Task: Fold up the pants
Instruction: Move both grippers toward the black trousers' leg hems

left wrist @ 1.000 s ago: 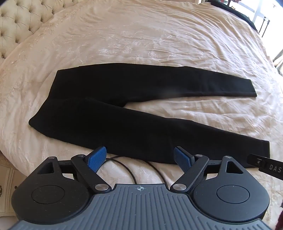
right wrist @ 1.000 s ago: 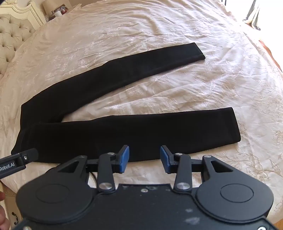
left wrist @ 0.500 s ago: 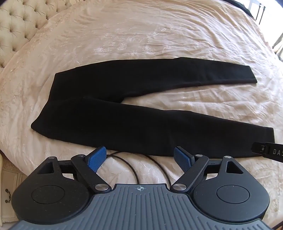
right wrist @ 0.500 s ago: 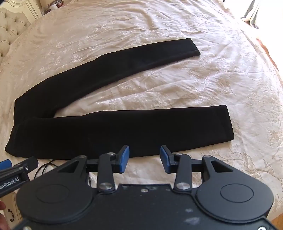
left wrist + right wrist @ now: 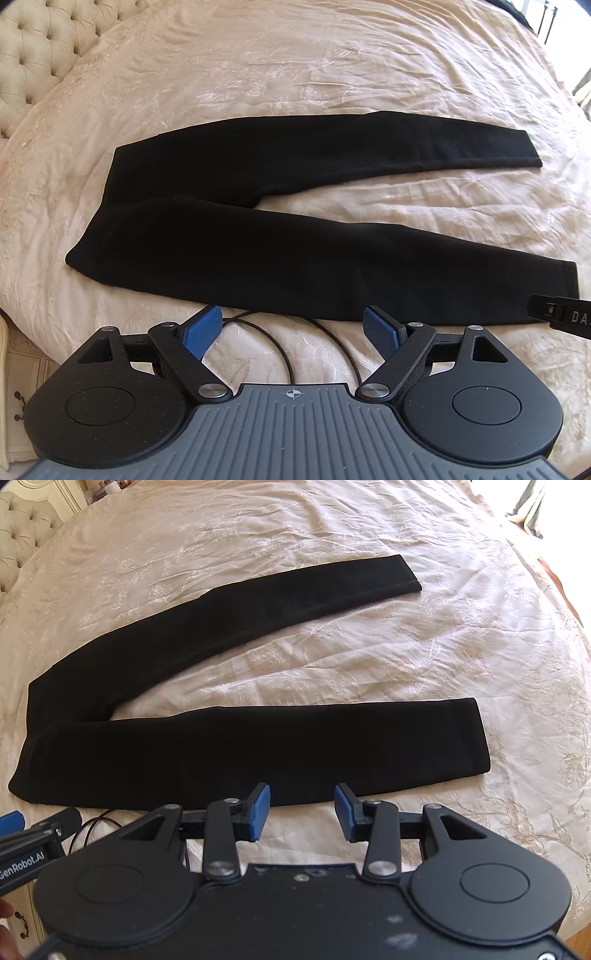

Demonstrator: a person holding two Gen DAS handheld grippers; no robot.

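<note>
Black pants [image 5: 258, 254] lie flat on the cream bedspread [image 5: 295, 66], waist at the left, both legs spread in a V to the right. They also show in the right wrist view [image 5: 280, 749]. My left gripper [image 5: 293, 328] is open and empty, just short of the near leg's front edge. My right gripper [image 5: 302, 814] is open and empty, just in front of the near leg, left of its cuff [image 5: 476, 734]. The far leg's cuff [image 5: 410, 572] lies further back.
A tufted headboard [image 5: 40, 48] stands at the far left. A thin black cable [image 5: 280, 343] loops on the bedspread by the left gripper. The right gripper's arm [image 5: 561, 317] juts in at the right edge. A carved bedside cabinet [image 5: 18, 387] sits below the bed's left edge.
Both grippers have moved forward toward the near leg; the pants fill more of each view. The pants have not moved. Both grippers stay open.
</note>
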